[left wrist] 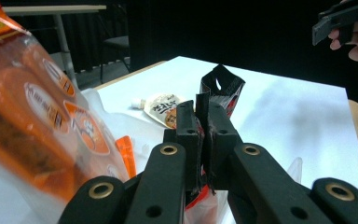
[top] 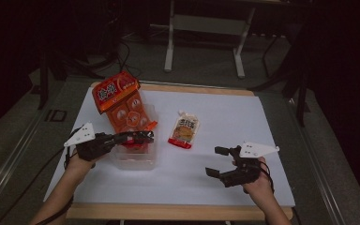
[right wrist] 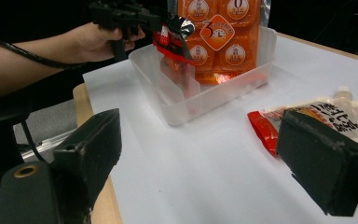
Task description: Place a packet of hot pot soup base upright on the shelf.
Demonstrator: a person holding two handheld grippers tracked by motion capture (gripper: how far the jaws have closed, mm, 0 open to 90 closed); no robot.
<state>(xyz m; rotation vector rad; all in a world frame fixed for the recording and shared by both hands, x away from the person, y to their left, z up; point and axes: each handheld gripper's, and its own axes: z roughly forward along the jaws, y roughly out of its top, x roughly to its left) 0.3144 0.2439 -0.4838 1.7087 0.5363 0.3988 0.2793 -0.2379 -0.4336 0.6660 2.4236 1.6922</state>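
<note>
My left gripper [top: 143, 137] is shut on the top edge of a small red and black packet [left wrist: 222, 88], which hangs over a clear plastic bin [top: 133, 164]. In the right gripper view the same packet [right wrist: 175, 37] dangles above the bin's near corner [right wrist: 186, 100]. A large orange multi-pack [top: 122, 101] stands tilted in the bin, leaning towards the far left. A spouted pouch [top: 184, 131] with a red bottom lies flat on the white table to the right of the bin. My right gripper [top: 215, 162] rests low near the front right, open and holding nothing.
The white sheet [top: 225, 112] covers a wooden table whose front edge [top: 168, 212] runs close to both forearms. A table frame with white legs [top: 204, 42] stands on the floor beyond. Cables trail from each gripper.
</note>
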